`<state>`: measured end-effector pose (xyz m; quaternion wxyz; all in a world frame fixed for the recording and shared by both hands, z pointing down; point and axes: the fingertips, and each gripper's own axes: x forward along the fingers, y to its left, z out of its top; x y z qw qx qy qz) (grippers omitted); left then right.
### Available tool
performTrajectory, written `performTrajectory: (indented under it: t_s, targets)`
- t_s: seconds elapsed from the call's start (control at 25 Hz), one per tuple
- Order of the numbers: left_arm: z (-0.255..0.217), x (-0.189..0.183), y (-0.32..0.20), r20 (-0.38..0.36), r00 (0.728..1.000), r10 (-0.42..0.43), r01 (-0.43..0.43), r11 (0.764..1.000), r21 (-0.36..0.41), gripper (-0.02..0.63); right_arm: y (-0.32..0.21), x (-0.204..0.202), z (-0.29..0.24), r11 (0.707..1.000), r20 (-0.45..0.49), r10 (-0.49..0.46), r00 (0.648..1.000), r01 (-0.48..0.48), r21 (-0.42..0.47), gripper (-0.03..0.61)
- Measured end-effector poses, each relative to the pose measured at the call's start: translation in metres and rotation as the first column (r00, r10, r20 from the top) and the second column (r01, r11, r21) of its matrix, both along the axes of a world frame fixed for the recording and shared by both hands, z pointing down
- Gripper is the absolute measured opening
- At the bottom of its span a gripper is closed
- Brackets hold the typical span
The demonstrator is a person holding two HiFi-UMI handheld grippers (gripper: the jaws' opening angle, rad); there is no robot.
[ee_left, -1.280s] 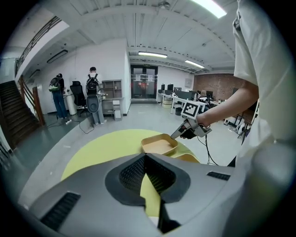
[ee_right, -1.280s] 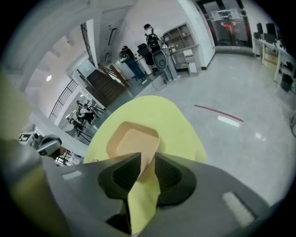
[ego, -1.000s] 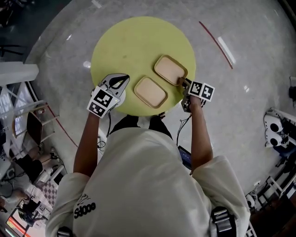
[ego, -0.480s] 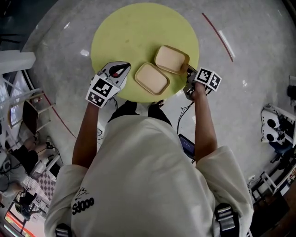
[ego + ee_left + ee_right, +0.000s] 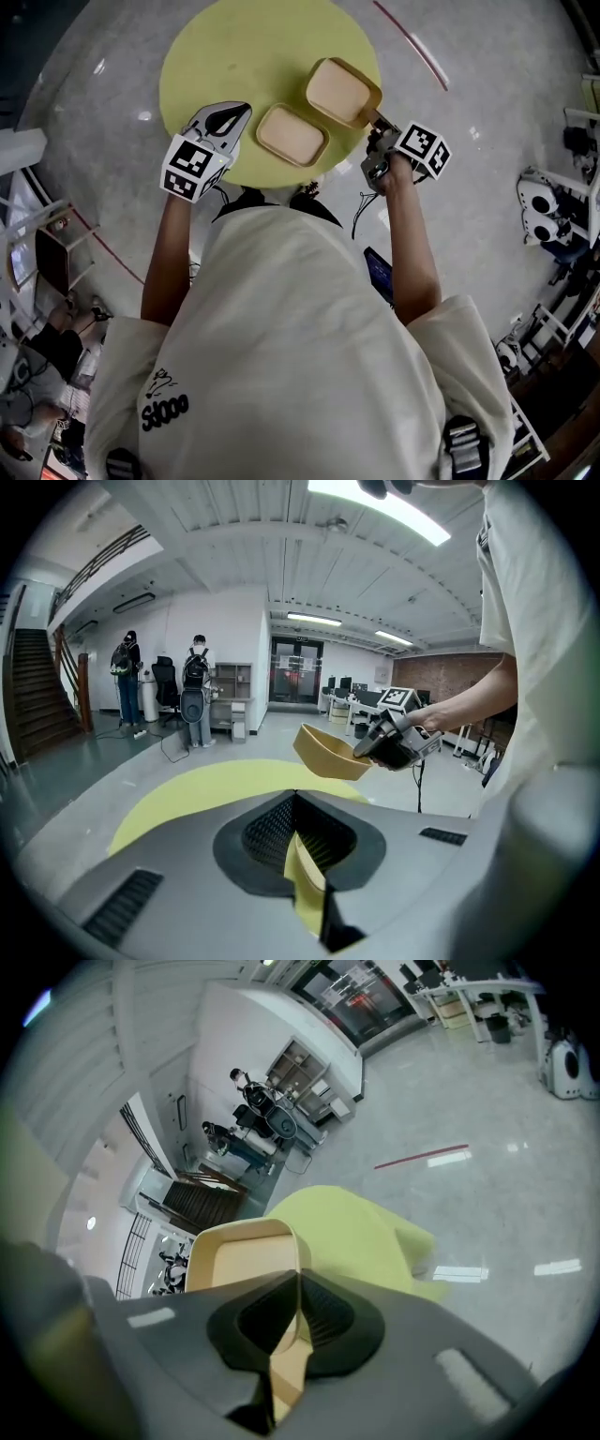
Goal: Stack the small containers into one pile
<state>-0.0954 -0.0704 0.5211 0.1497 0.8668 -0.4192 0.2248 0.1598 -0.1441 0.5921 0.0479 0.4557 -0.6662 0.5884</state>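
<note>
Lifted clear of the surface (image 5: 234, 66) since a second ago: one container (image 5: 342, 92), tilted, rim clamped in right gripper (image 5: 375, 120) over the surface's right edge. Flat on the surface, near its person-side edge: second container (image 5: 292, 134). Clenched and empty over the surface's left edge: left gripper (image 5: 225, 120).

Container (image 5: 239, 1260) partly behind jaws, table (image 5: 216, 66) top cropped

Only 1 print is showing: black stylised lettering on the off-white fabric T-shirt sleeve (image 5: 164, 411), head view, lower left. It is reading approx. "S1000"; exact chars. are not resolving.
</note>
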Motion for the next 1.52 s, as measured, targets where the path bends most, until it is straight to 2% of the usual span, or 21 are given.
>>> performTrajectory:
  t_s: [0.2, 0.48, 0.92, 1.2, 1.4, 1.52]
  targets:
    - [-0.003, 0.001, -0.012, -0.017, 1.0, 0.018, -0.018, 1.0, 0.016, 0.006, 0.036, -0.006, -0.015, 0.996, 0.04, 0.09, 0.995, -0.09, -0.009, 0.021]
    - [0.0, -0.002, -0.018, 0.011, 0.998, 0.06, -0.06, 0.998, 0.002, 0.006, 0.09, -0.037, 0.003, 0.991, 0.038, 0.114, 0.993, -0.11, -0.081, 0.021]
    - [0.013, -0.001, -0.012, 0.032, 0.983, 0.182, -0.181, 0.983, -0.021, 0.006, 0.126, -0.046, 0.036, 0.977, -0.089, 0.153, 0.984, -0.164, -0.137, 0.023]
    - [0.016, -0.011, -0.009, 0.027, 0.981, 0.194, -0.193, 0.981, -0.03, 0.006, 0.131, -0.048, 0.05, 0.971, -0.182, 0.147, 0.972, -0.176, -0.16, 0.025]
    - [0.017, -0.019, -0.008, 0.022, 0.982, 0.187, -0.186, 0.982, -0.034, 0.006, 0.125, -0.054, 0.049, 0.979, -0.229, 0.106, 0.968, -0.141, -0.144, 0.031]
    - [0.018, -0.024, -0.007, 0.023, 0.982, 0.185, -0.184, 0.982, -0.038, 0.006, 0.123, -0.06, 0.049, 0.984, -0.249, 0.075, 0.966, -0.112, -0.139, 0.061]
